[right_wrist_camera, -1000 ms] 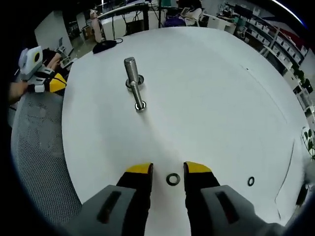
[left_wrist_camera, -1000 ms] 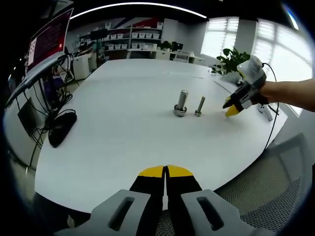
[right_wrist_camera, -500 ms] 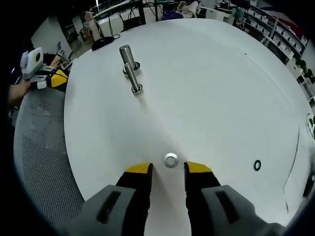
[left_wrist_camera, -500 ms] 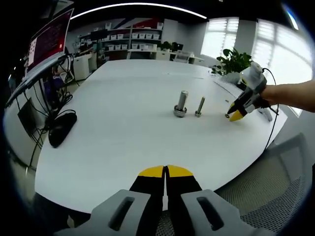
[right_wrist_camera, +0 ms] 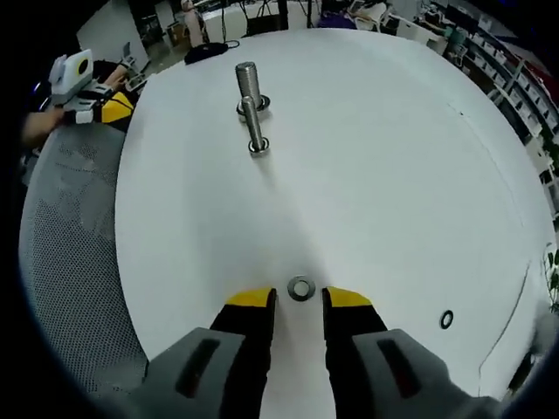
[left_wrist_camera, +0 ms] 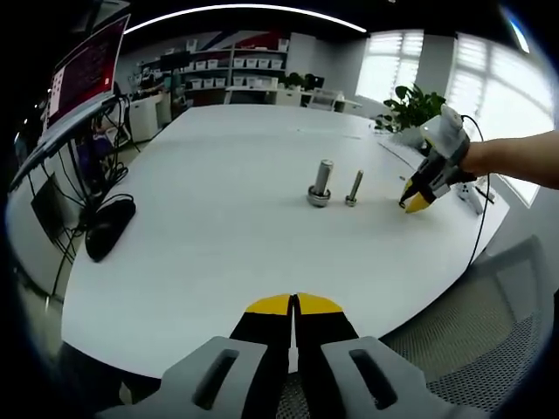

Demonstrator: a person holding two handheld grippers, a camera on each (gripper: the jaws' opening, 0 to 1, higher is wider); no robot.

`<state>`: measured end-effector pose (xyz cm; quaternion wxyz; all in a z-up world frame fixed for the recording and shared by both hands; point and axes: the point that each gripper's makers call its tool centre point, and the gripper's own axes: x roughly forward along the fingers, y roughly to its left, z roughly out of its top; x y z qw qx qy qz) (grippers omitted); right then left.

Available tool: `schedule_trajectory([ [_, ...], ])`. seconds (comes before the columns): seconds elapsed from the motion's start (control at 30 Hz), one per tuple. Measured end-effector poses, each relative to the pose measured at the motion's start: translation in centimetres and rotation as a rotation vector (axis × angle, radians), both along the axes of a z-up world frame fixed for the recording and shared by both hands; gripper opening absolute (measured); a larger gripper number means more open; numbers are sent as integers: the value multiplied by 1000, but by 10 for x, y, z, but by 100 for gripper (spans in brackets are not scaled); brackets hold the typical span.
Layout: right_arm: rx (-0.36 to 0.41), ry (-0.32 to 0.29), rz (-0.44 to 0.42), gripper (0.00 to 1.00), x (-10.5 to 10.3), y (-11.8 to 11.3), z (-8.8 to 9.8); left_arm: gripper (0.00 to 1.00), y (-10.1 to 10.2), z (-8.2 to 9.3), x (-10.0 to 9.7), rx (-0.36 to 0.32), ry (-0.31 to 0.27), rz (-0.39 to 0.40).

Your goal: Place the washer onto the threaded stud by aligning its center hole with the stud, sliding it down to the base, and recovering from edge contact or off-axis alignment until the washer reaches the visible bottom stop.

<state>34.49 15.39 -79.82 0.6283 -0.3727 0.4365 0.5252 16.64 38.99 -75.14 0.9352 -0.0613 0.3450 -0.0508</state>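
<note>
A silver washer (right_wrist_camera: 301, 289) lies flat on the white table (right_wrist_camera: 376, 175), just ahead of the gap between my right gripper's (right_wrist_camera: 300, 299) yellow-tipped jaws, which stand open. Farther off stand two upright studs: a thin one (right_wrist_camera: 255, 127) in front and a thick one (right_wrist_camera: 247, 87) with a washer at its base behind it. In the left gripper view the thick stud (left_wrist_camera: 321, 182) and thin stud (left_wrist_camera: 354, 188) stand mid-table, with the right gripper (left_wrist_camera: 416, 201) low to their right in a person's hand. My left gripper (left_wrist_camera: 294, 304) is shut and empty at the table's near edge.
A small dark ring (right_wrist_camera: 446, 319) lies on the table to the right of my right gripper. A grey mesh chair (right_wrist_camera: 70, 244) sits off the table's left edge. A black mouse (left_wrist_camera: 109, 225) and monitor (left_wrist_camera: 83, 70) are at the left; a plant (left_wrist_camera: 410, 106) stands at the far right.
The right gripper drew back, so the washer went from between its jaws to just ahead of the tips. The left gripper has held still.
</note>
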Motion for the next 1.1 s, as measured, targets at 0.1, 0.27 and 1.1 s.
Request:
schedule_trajectory([
  [0.1, -22, 0, 22, 20, 1, 1, -1, 0, 0, 0, 0, -1, -2, 1],
  [0.27, -45, -2, 33, 15, 3, 2, 0, 0, 0, 0, 0, 0, -2, 0],
  [1.1, -23, 68, -45, 14, 4, 13, 4, 0, 0, 0, 1, 0, -4, -1],
])
